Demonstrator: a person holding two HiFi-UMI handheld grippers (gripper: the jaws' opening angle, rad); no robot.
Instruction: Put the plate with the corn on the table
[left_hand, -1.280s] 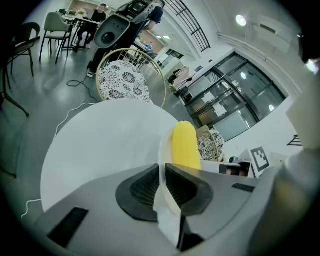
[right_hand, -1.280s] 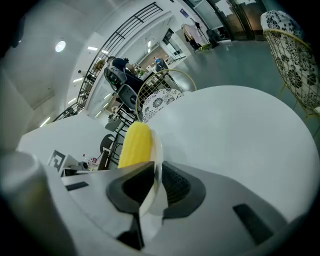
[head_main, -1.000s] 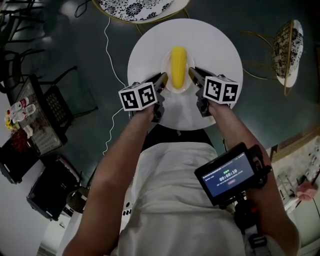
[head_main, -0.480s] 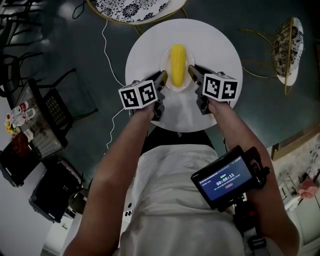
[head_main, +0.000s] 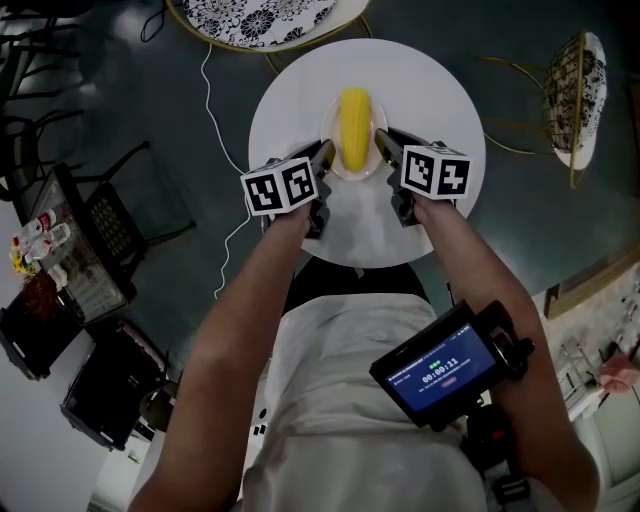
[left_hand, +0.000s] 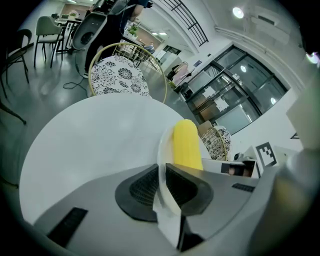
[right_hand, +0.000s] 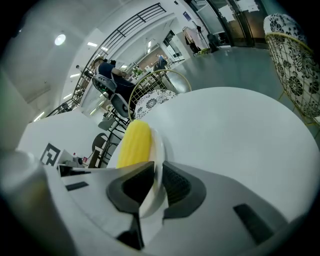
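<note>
Head view first: where's the plate (head_main: 352, 177)?
— Over the middle of the round table (head_main: 430, 90), corn (head_main: 354, 128) on top. My left tongs (head_main: 324, 156) and right tongs (head_main: 384, 141) take opposite rims to keep it level.
Left gripper view?
— Clenched on the rim.
Right gripper view?
— Same, grasping the plate. Touchdown I can't tell.

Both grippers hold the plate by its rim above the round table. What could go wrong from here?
1. The corn lies loose on the plate. If the left gripper and right gripper lower unevenly, it could roll off onto the table.
2. Each gripper pinches only the thin rim, so the plate might slip or pivot.
</note>
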